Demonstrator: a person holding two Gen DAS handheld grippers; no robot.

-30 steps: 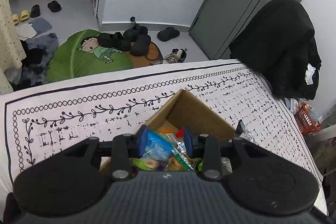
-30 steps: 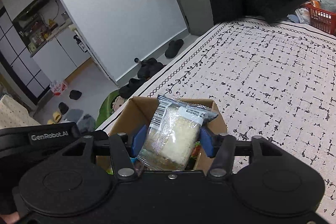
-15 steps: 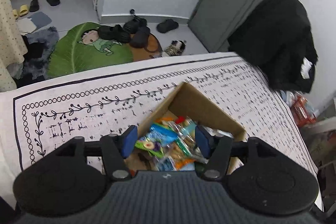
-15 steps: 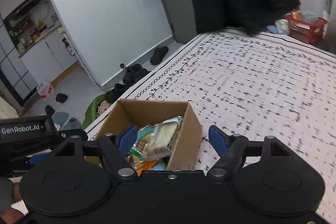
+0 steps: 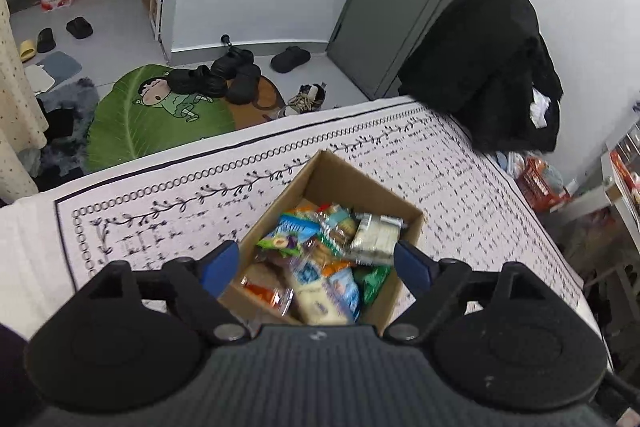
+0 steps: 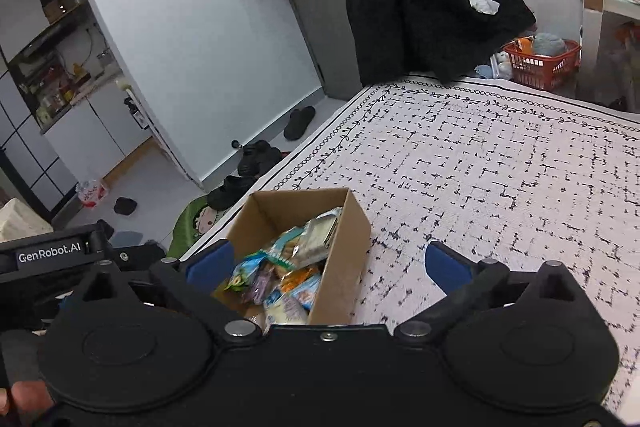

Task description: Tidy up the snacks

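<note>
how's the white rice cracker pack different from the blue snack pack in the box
The white pack is clear plastic showing pale contents; the blue pack is printed and opaque. The white pack sits against the box's right wall, propped on the heap; the blue pack lies nearer the middle-left. The white pack looks bulkier, the blue one flatter. Both lie loose on top of the pile, and neither is in a hand-held gripper.

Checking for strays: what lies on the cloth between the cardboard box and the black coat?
Nothing: in the right wrist view, only bare patterned cloth separates cardboard box and black coat.
</note>
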